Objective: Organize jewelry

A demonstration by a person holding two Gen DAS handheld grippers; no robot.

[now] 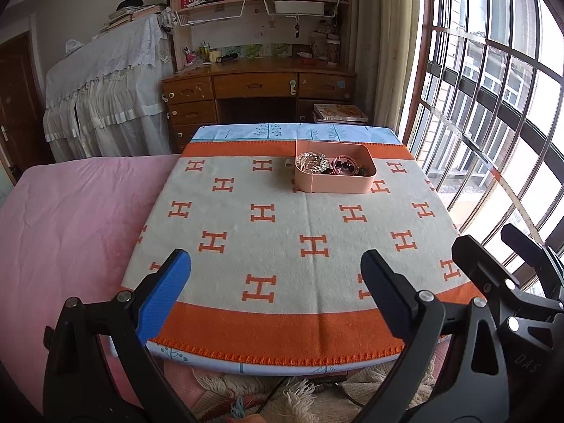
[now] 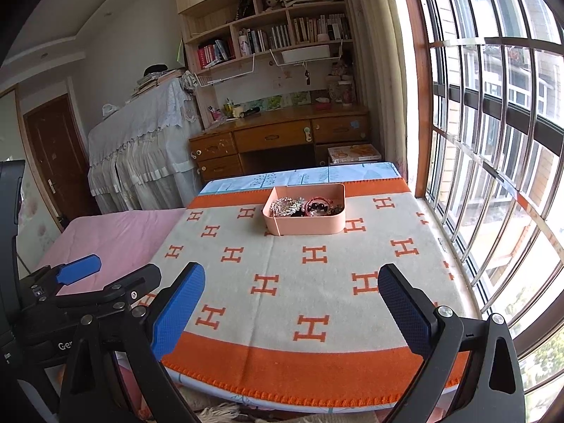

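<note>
Left wrist: my left hand-held gripper (image 1: 275,278) hung empty, jaws apart; pink tray (image 1: 335,184) of jewelry (image 1: 312,162) far across the counter (image 1: 246,246). Right wrist: right hand-held gripper (image 2: 290,296) likewise spread. Tangled pieces might snag together when lifted.

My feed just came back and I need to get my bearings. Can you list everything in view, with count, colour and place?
Tray: one, pink, far middle of the table.
Jewelry: a mixed heap, silvery on the left, dark red and pink on the right, inside the tray; pieces too tangled to count.
Blanket: one, cream with orange H marks and orange border, covering the table.
Bed sheet: one, pink, left of the table.
Desk: one, brown wood, behind the table.
Bookshelf: one, light wood, above the desk.
Window: barred, along the right side.
Left gripper: blue pads, open, above the table's near edge.
Right gripper: blue pads, open, above the table's near edge.
</note>
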